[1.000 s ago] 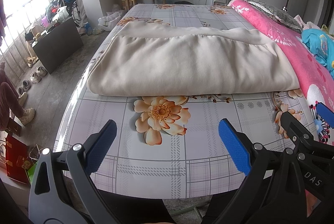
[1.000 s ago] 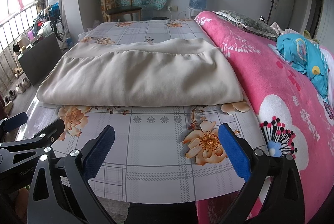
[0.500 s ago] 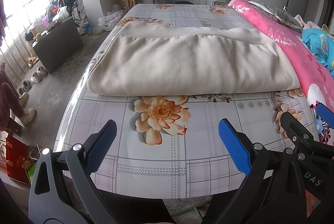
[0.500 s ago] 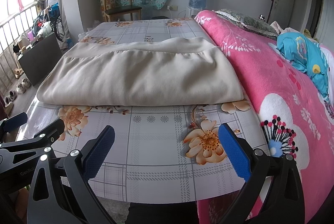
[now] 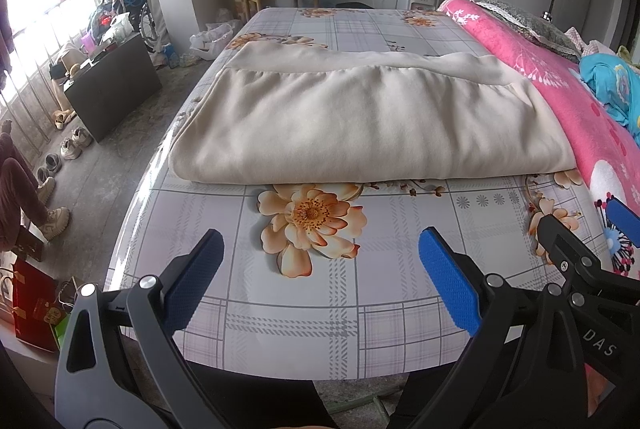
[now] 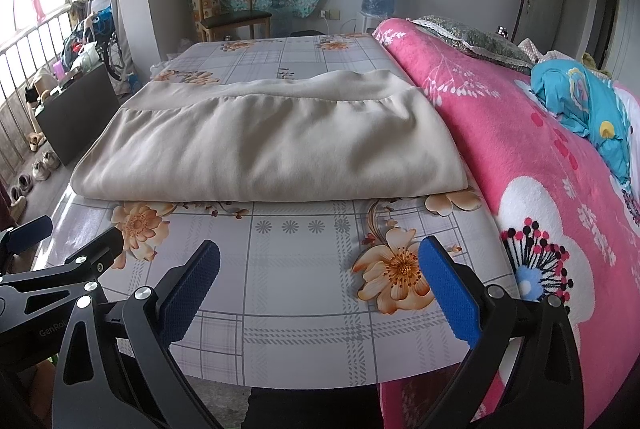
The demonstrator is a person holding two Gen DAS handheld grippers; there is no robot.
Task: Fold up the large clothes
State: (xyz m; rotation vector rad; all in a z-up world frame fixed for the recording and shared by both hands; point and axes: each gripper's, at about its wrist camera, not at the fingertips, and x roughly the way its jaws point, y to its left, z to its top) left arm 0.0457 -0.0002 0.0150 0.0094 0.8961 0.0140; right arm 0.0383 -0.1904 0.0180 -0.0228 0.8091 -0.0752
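Seen from the left wrist, the left hand-held gripper (image 5: 320,281) hangs with its blue pads wide apart, holding nothing, above the near edge of the floral bed sheet (image 5: 400,229). Beyond it lies the folded beige garment (image 5: 360,125), flat beside a pink blanket (image 5: 560,101).

From the right wrist, the right hand-held gripper (image 6: 320,285) likewise gapes empty, well short of the garment.

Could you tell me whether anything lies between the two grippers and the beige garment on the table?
Nothing visible does. Only bare flowered tablecloth separates the open left gripper and the open right gripper from the near edge of the folded beige garment. The pink blanket lies off to the right.
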